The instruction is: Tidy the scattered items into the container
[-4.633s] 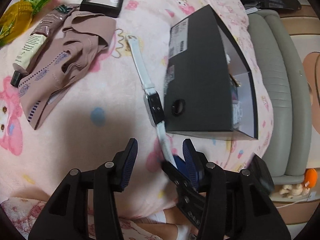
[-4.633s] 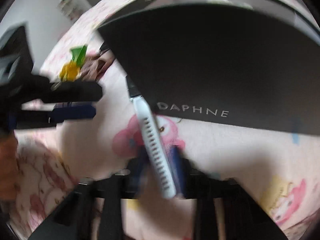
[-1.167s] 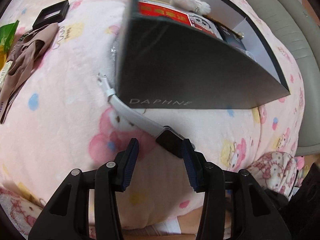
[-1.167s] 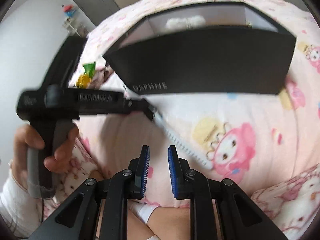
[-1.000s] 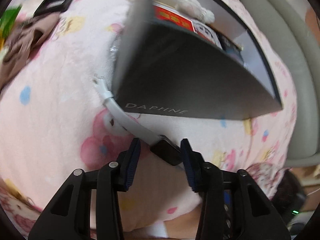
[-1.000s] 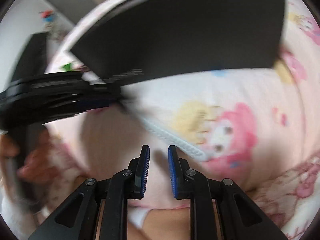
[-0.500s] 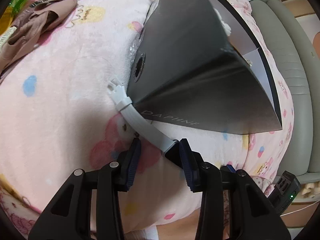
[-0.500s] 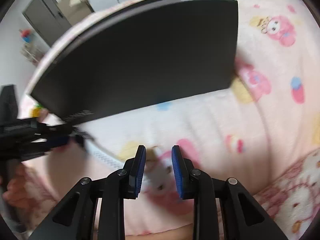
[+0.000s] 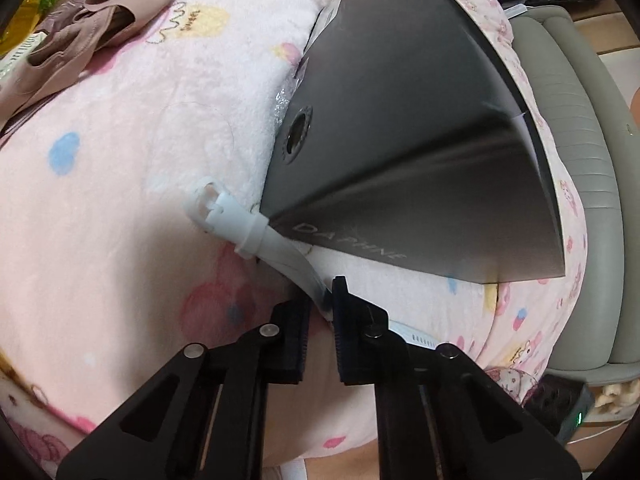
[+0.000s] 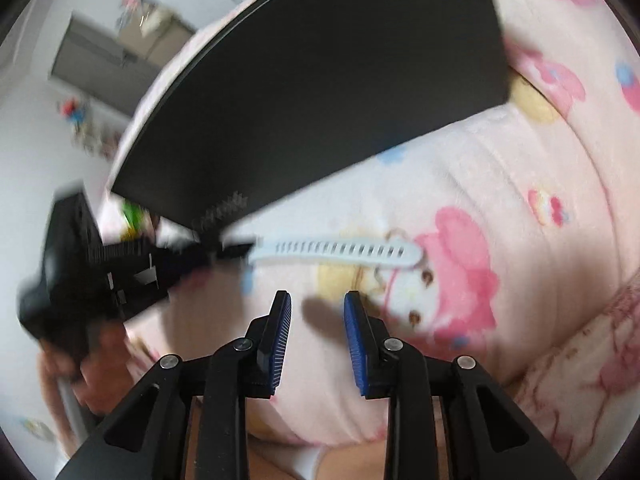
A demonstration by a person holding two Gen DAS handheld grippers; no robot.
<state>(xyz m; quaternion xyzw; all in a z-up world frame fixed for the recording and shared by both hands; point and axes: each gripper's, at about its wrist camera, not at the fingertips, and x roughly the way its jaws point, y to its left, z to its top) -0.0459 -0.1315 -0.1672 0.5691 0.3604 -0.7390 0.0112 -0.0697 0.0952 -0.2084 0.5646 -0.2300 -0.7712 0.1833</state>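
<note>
I am in the pick-up step: the watch [image 9: 256,236] lies on the pink blanket [image 9: 120,168] right at the near bottom corner of the black box [image 9: 400,128], its white buckle end sticking out past the corner and its dark body between the pads of my left tool [image 9: 320,320]. That tool's jaws are closing, and in the left wrist view they already pinch the watch where the strap meets the body. From the right wrist view the other half of the strap [image 10: 336,250] trails free, away from the box, lying flat on the blanket.

My right tool [image 10: 316,320] hovers on the near side of that free strap, away from the box, with its blue pads spread and nothing between them; they are opening a little.

As I judge it, the next move calls for a lift clear of the blanket, then a carry up and over the box wall, whose open top faces away from me. The strap is long and limp, so I would raise it high enough that the dangling ends clear the rim before letting go. The brown cloth [image 9: 76,48] and other things beyond the box wait their turn.
</note>
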